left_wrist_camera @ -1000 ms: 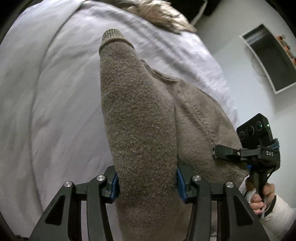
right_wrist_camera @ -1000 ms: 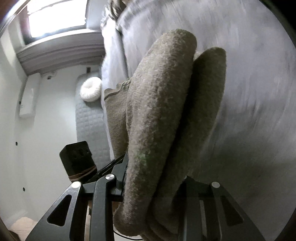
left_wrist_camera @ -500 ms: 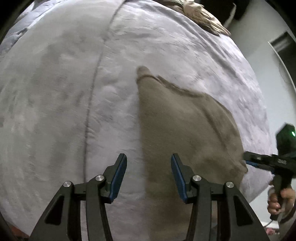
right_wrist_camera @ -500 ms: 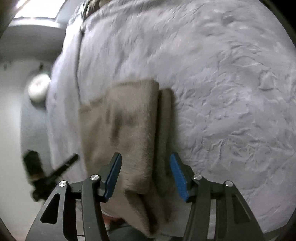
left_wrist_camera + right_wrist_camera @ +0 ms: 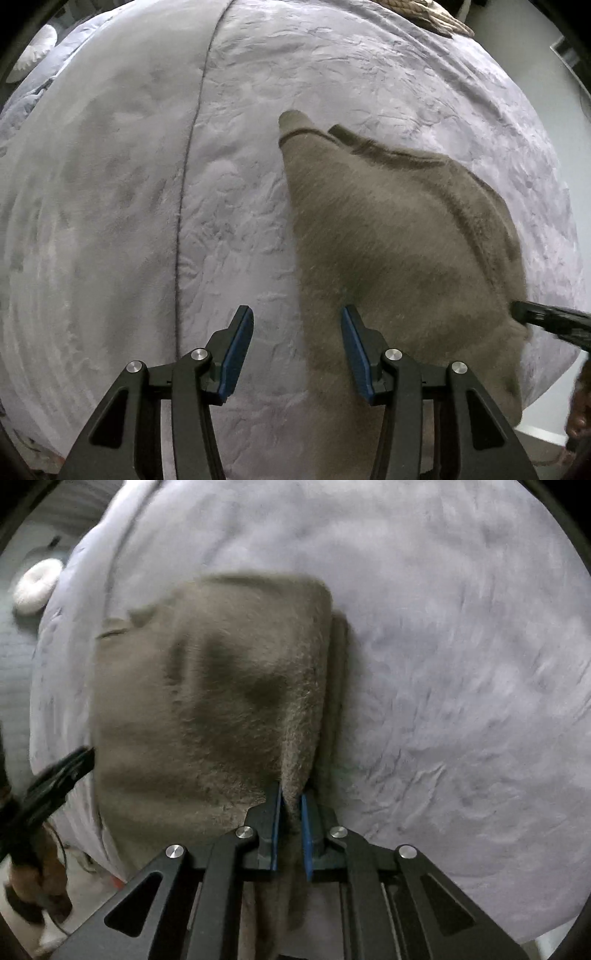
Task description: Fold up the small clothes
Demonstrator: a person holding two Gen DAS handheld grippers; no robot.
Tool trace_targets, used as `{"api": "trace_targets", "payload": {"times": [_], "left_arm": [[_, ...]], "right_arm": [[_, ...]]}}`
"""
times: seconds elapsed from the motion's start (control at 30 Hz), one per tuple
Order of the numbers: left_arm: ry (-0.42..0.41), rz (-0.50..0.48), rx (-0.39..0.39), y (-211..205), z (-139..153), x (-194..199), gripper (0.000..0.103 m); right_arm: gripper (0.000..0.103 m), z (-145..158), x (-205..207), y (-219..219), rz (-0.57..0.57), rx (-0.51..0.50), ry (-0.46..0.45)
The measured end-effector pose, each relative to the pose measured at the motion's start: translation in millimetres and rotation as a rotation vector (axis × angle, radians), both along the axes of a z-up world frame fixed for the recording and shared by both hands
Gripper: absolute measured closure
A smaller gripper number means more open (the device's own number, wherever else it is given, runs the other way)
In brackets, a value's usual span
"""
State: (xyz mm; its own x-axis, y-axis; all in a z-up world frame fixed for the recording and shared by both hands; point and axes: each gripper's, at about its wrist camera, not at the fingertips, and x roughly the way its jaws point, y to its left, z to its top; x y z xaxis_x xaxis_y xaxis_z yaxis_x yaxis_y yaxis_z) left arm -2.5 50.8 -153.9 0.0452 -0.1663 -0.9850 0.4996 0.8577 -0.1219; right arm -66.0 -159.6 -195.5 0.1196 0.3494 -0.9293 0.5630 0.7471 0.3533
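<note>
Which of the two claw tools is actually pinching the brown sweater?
The right gripper: its blue pads clamp the sweater's edge. The left gripper hangs open above it.

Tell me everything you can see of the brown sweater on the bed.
The brown sweater is a small, fuzzy knit, wool-like garment, taupe-brown, with a ribbed cuff and a darker neckline seam. It lies folded and mostly flat on the pale grey bedspread, layers showing along one side. The right gripper is shut on a pinched ridge of its near edge, blue-padded fingers pressing the fabric. The left gripper hangs open above its other edge, not gripping it.
</note>
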Motion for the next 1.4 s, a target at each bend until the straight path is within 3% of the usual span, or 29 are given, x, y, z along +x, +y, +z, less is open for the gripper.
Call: {"api": "trace_targets", "payload": {"times": [0.17, 0.27, 0.43, 0.47, 0.5, 0.53, 0.67, 0.87, 1.1, 1.17, 1.27, 1.4], "left_arm": [[-0.005, -0.024, 0.04, 1, -5, -14, 0.05], [-0.016, -0.051, 0.058, 3, -3, -19, 0.049], [-0.008, -0.084, 0.067, 13, 4, -29, 0.049], [0.0, -0.089, 0.063, 16, 6, -32, 0.049], [0.011, -0.094, 0.059, 19, 6, -34, 0.049], [0.024, -0.1, 0.059, 22, 6, -37, 0.049], [0.047, -0.124, 0.084, 28, 4, -51, 0.049], [0.075, -0.12, 0.105, 32, 0, -60, 0.049], [0.078, -0.12, 0.107, 33, 1, -66, 0.049], [0.076, -0.118, 0.103, 37, 3, -67, 0.049], [0.074, -0.114, 0.087, 41, 7, -66, 0.049], [0.068, -0.116, 0.086, 43, 10, -63, 0.049]], "right_arm": [[0.092, 8, 6, 3, 0.028, -0.026, 0.003], [0.086, 23, 5, 9, 0.01, -0.042, 0.013], [0.084, 50, -5, 28, -0.011, 0.023, -0.037], [0.074, 54, -10, 32, -0.001, 0.044, -0.045], [0.057, 56, -14, 36, 0.024, 0.062, -0.051], [0.052, 57, -14, 43, 0.049, 0.06, -0.053], [0.051, 44, -17, 70, 0.157, 0.022, 0.022], [0.05, 19, -18, 83, 0.176, -0.035, 0.137], [0.034, 18, -36, 66, 0.128, -0.046, 0.17], [0.033, 21, -59, 44, 0.117, -0.034, 0.176], [0.033, 20, -61, 40, 0.097, -0.025, 0.188], [0.032, 24, -69, 8, 0.093, -0.075, 0.194]]}}
